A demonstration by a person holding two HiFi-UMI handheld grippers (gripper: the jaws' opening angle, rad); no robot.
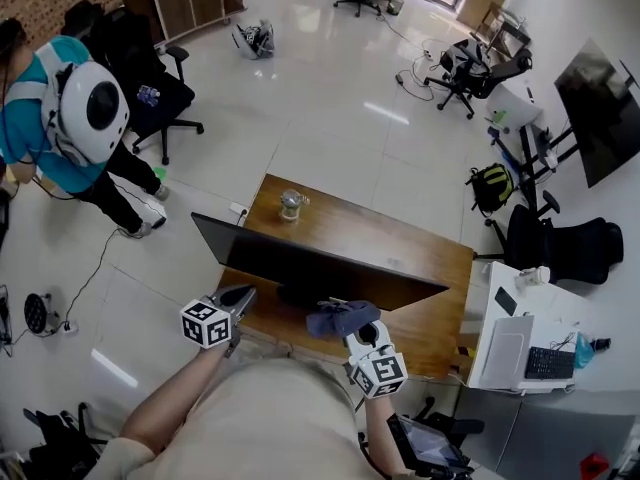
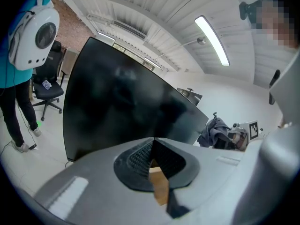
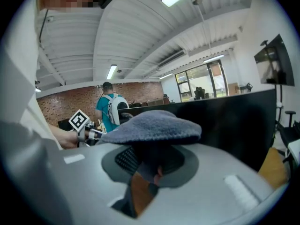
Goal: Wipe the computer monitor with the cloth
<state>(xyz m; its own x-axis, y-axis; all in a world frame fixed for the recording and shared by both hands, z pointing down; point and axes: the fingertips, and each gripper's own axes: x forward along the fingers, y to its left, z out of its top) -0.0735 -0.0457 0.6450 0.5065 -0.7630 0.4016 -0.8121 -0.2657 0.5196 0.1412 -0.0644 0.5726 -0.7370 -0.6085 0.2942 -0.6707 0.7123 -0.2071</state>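
Two grippers sit before the dark monitor on the wooden bench. The left gripper is closed and empty. The right gripper clamps a grey-blue cloth just beside the screen.

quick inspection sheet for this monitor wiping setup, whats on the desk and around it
surface: wooden desk, bare wood showing
job's things: dark monitor upright on desk; blue-grey cloth held in front of it
clutter: small jar at far desk corner
grippers: left gripper shut, empty; right gripper shut on cloth
cables: floor cable at left
surroundings: office chair, person with white backpack, white side table
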